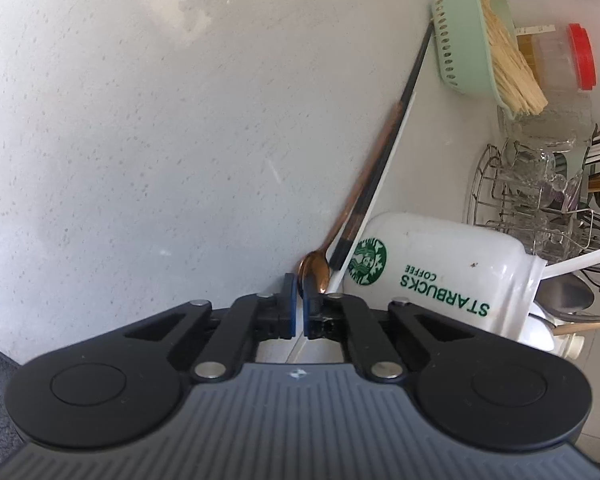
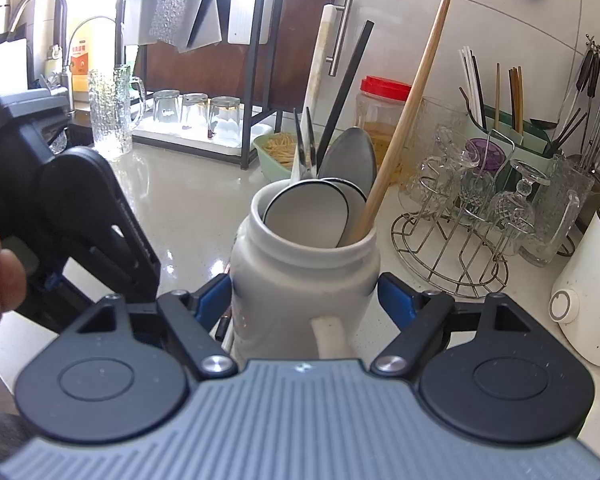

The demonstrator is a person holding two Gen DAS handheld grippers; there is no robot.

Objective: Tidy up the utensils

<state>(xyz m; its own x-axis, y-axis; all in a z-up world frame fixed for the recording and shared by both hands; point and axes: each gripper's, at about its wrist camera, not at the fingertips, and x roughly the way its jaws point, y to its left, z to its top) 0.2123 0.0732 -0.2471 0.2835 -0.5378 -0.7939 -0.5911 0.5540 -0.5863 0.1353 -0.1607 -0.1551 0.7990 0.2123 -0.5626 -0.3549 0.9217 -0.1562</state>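
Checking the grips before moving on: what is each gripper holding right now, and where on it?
The right gripper clasps the white jar around its body. The left gripper is shut at the copper spoon bowl; a real grip cannot be told.

A white ceramic jar (image 2: pixel 304 276) with a green Starbucks logo stood upright on the pale worktop (image 2: pixel 172 208). It had a handle on the near side and a wide open mouth. Inside it stood several utensils: a long wooden stick (image 2: pixel 410 120) that leaned to the right, a grey metal spoon (image 2: pixel 352 160), two white spoons with dark rims (image 2: pixel 308 212), and a flat black handle (image 2: pixel 350 80). Beside the jar, a copper spoon (image 1: pixel 314 268) lay on the worktop with its bowl toward the near side. A dark chopstick (image 1: pixel 384 160) and a white chopstick (image 1: pixel 374 200) lay along its handle, close together.
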